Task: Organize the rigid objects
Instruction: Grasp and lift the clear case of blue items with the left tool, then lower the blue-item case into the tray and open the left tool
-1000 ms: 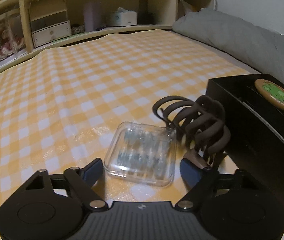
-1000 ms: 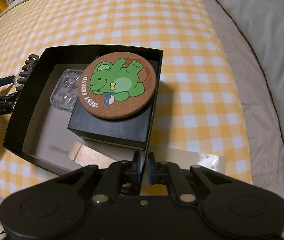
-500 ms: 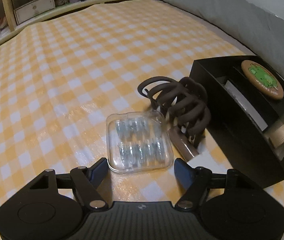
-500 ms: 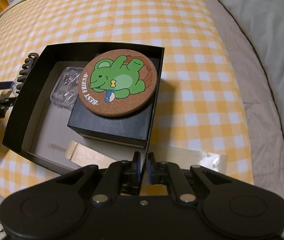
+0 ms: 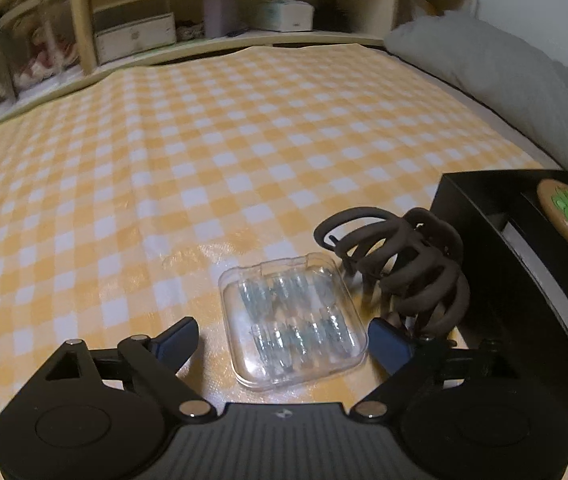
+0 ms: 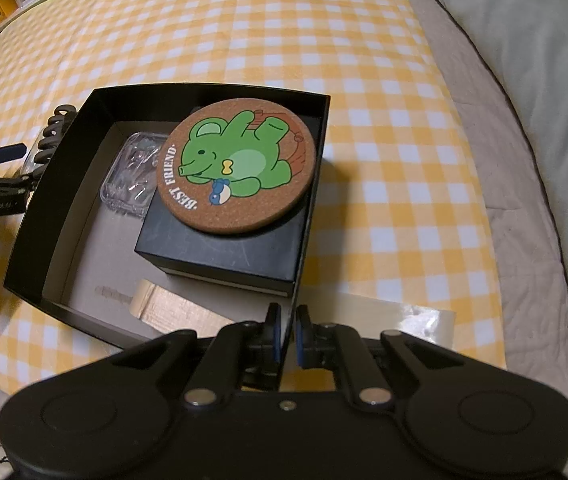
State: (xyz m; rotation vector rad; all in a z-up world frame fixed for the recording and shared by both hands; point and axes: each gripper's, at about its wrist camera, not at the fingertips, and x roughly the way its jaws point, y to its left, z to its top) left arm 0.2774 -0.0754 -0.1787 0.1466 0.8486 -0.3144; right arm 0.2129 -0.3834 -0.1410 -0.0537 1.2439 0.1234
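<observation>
Left tool (image 5: pixel 281 340) low over checked bedspread (image 5: pixel 203 152), fingers spread wide either side of clear plastic case (image 5: pixel 294 322), not touching. Brown hair claw (image 5: pixel 400 264) at 2 o'clock of case, against black box (image 6: pixel 63 152) wall. Right tool (image 6: pixel 288 340) pinched tight on box's near wall, 6 o'clock side. Cork coaster (image 6: pixel 235 168) on inner small box.

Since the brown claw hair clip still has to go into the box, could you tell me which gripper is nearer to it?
Left. The left gripper is open, its right finger beside the hair clip. The right gripper is shut on the black box wall, across the box from it.
</observation>
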